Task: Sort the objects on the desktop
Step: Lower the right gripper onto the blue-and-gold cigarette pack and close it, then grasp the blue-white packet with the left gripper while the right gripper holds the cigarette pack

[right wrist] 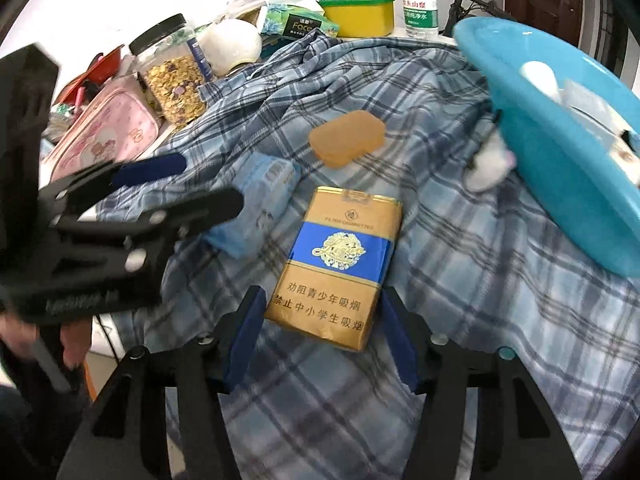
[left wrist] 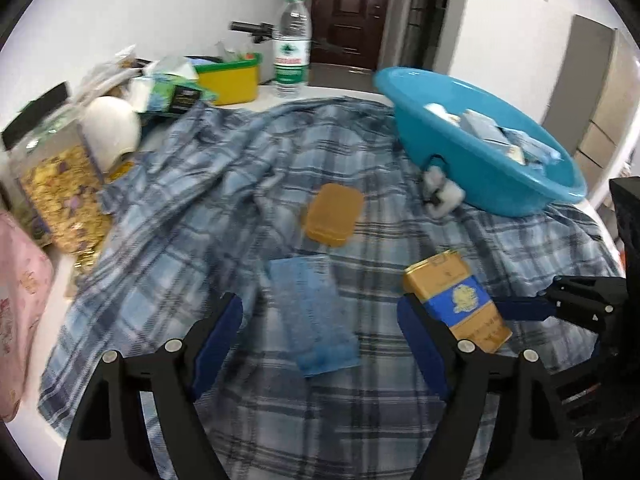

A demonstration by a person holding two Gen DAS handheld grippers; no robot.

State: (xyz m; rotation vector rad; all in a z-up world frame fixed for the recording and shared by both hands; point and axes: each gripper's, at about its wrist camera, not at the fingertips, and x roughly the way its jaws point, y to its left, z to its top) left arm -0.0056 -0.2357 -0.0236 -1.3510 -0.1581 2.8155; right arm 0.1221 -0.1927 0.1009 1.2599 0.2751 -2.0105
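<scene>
Right wrist view shows our right gripper (right wrist: 322, 340) apart around the cigarette pack (right wrist: 336, 264); we should centre it, then squeeze gently.

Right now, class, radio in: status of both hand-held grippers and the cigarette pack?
Left hand-held gripper open, empty. Right hand-held gripper open around cigarette pack, no grip. Tissue pack alongside, clear.
</scene>
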